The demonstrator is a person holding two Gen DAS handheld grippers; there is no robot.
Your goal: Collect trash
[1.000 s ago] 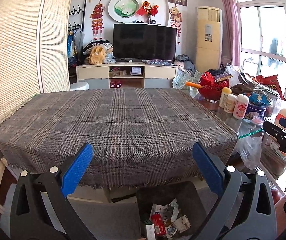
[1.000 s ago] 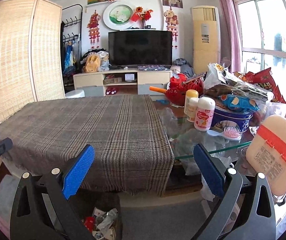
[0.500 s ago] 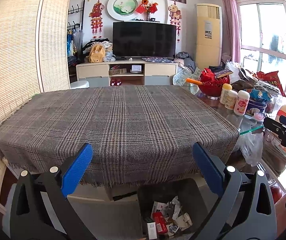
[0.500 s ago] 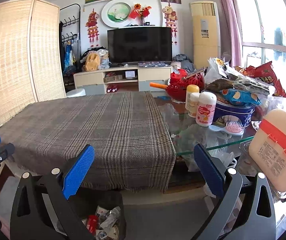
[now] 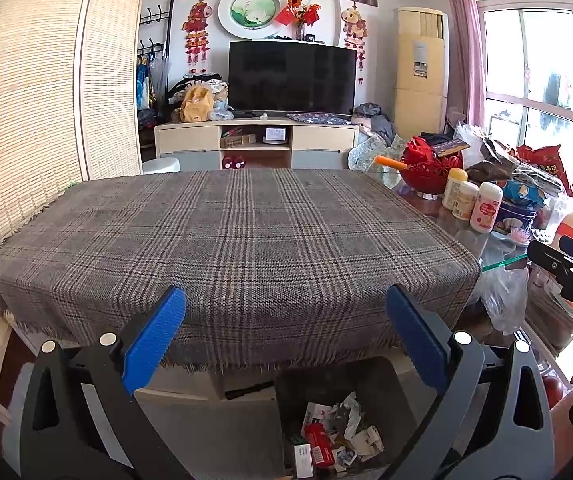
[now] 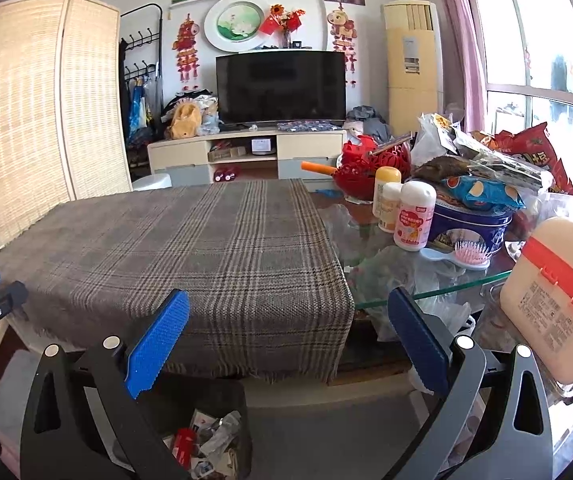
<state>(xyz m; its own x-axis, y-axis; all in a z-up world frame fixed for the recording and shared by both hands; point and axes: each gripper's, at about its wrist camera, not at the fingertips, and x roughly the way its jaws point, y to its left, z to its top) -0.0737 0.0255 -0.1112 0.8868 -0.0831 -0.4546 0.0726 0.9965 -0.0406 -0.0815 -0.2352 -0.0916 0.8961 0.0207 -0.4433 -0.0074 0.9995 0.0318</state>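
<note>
Probably light, soft, crumpled trash (image 5: 336, 434) in bin (image 5: 390, 384) below cloth (image 5: 230, 240); best pinched at folds. Left gripper (image 5: 284, 338) and right gripper (image 6: 286, 336) fingers spread, holding nothing.

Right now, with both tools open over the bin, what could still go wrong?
The bin sits low under the cloth's fringe; a tool reaching in might snag it. The right tool is near bottles and a brush on the glass edge; a swing could knock them off.
</note>
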